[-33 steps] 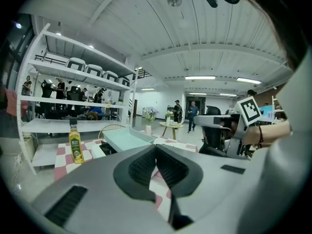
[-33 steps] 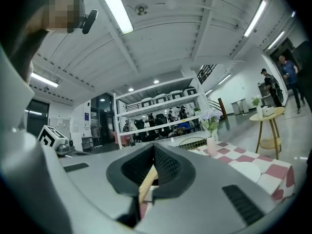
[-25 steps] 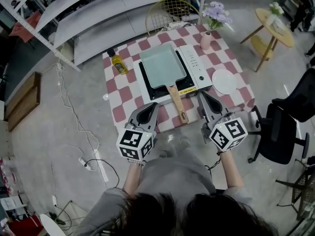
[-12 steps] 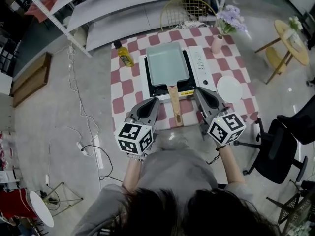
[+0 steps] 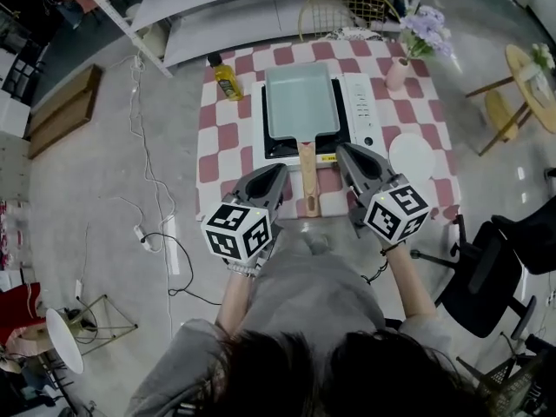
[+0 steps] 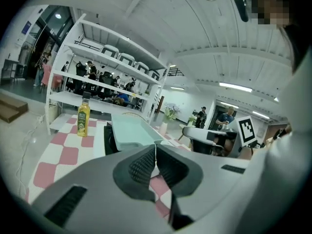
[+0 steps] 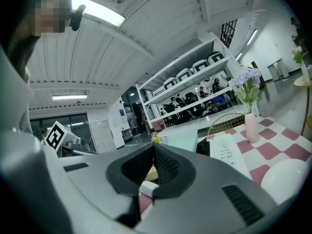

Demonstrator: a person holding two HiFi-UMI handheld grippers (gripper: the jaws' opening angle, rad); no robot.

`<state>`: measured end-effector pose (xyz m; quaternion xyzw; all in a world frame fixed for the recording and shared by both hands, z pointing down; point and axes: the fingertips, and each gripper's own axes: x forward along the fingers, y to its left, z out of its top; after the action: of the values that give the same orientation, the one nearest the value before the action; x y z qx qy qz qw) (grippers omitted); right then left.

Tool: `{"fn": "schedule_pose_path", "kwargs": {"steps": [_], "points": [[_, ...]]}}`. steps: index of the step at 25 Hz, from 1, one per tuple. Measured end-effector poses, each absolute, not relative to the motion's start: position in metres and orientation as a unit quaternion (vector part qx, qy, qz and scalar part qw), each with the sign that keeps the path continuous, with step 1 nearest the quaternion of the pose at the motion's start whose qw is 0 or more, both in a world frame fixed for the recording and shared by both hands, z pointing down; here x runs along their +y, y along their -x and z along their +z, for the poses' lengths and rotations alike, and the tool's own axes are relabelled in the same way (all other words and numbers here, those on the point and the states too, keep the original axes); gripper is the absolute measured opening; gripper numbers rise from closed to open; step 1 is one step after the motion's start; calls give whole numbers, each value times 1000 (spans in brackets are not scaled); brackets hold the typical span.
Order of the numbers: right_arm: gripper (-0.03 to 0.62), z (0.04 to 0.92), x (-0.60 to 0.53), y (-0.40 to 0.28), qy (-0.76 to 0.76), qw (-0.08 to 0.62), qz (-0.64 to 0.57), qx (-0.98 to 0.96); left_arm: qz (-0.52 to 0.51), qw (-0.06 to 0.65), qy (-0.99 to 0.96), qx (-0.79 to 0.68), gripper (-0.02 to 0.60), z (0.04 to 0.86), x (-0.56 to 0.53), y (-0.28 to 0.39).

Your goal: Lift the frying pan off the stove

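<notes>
Frying pan (image 5: 300, 102) on stove (image 5: 363, 120), handle (image 5: 308, 181) toward 6 o'clock. Left claw (image 5: 278, 172) at 9 o'clock of handle, right claw (image 5: 343, 152) at 3 o'clock; both pressed together, empty.

1. I see a rectangular frying pan (image 5: 300, 101), pale mint inside, sitting flat on the stove (image 5: 363, 115), its wooden handle (image 5: 307, 176) pointing toward me past the stove's near edge.
2. The stove is white with a black top, on a checked table (image 5: 226, 137).
</notes>
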<state>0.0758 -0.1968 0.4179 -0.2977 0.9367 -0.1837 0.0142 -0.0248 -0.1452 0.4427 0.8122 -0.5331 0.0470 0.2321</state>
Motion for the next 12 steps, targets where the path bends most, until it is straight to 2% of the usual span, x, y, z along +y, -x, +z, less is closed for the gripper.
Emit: {"fn": "schedule_pose_path", "kwargs": {"steps": [12], "points": [[23, 443, -206, -54, 273, -3, -258, 927, 43, 315, -800, -509, 30, 461, -149, 24]]}}
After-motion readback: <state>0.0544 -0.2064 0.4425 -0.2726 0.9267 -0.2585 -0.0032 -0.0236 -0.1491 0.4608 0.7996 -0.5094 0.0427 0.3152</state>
